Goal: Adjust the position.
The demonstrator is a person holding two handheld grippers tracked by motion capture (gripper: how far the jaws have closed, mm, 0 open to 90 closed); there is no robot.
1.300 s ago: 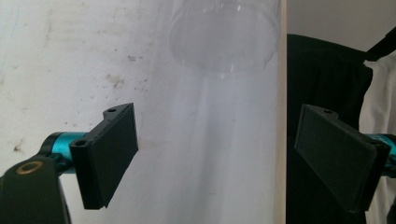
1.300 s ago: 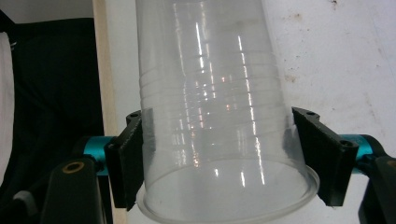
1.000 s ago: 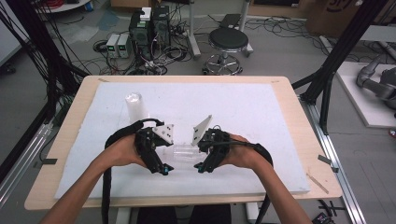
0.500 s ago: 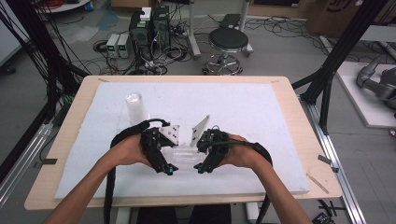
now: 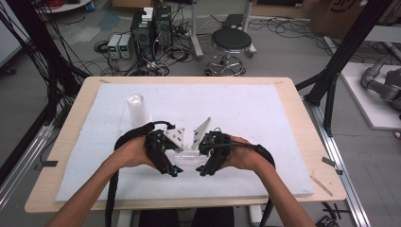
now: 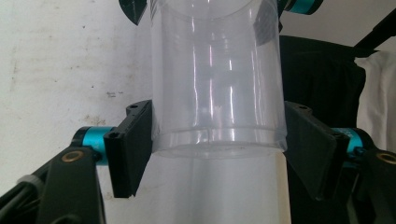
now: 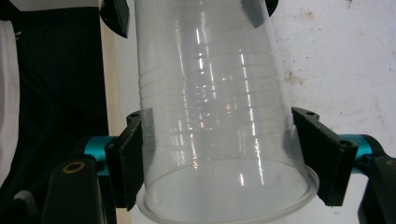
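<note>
The left claw (image 5: 173,166) has just been closing, and its pads now press both sides of the clear plastic cup (image 6: 217,84) lying between the two hands just above the desk (image 5: 265,118). The right claw (image 5: 202,168) grips the cup's rim end. With both ends clamped, nested cups could likely be pulled apart; another cup (image 5: 137,109) stands well apart

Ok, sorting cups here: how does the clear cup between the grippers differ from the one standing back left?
The held cup lies on its side; the standing cup is on end on the mat. The held cup is clamped by the left gripper, whose fingers have just been closing on it, and the right gripper; the standing cup is untouched. Both are clear plastic.
</note>
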